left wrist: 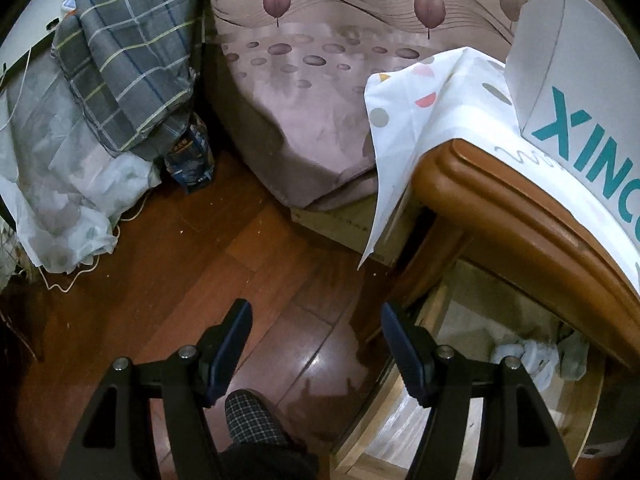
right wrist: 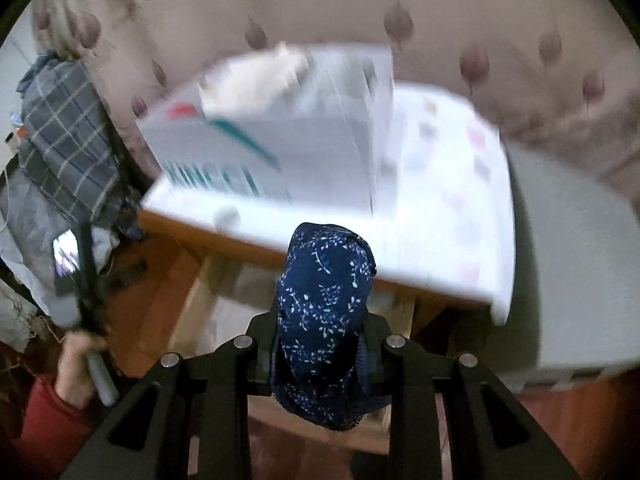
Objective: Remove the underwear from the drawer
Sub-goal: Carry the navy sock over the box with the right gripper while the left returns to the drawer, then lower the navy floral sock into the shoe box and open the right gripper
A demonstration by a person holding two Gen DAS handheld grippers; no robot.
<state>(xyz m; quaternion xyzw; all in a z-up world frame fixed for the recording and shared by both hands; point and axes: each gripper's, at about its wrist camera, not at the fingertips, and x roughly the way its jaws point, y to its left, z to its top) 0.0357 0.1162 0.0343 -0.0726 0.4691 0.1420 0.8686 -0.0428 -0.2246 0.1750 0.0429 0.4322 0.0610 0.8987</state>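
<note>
I am pinching the blue floral underwear point(right wrist: 324, 320) in my right claw point(right wrist: 322, 344), lifting it clear of the drawer point(left wrist: 472, 364); my left claw point(left wrist: 316, 344) is hanging spread and empty at lower centre. Next, carrying it somewhere to set down.

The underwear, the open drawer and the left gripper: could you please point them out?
underwear point(right wrist: 324, 300), right wrist view, middle of blue cloth.
open drawer point(left wrist: 472, 320), left wrist view, pale inside floor.
left gripper point(left wrist: 316, 332), left wrist view, gap between fingertips.

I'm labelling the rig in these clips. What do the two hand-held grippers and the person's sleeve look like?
Both hand-held grippers, left and right, are matte black, with triangular cut-outs in their arms and round silver bolts at the pivots. The left fingers carry dark blue ribbed pads. No cables show. The hand on the left gripper's grey handle comes from a red sleeve.
</note>
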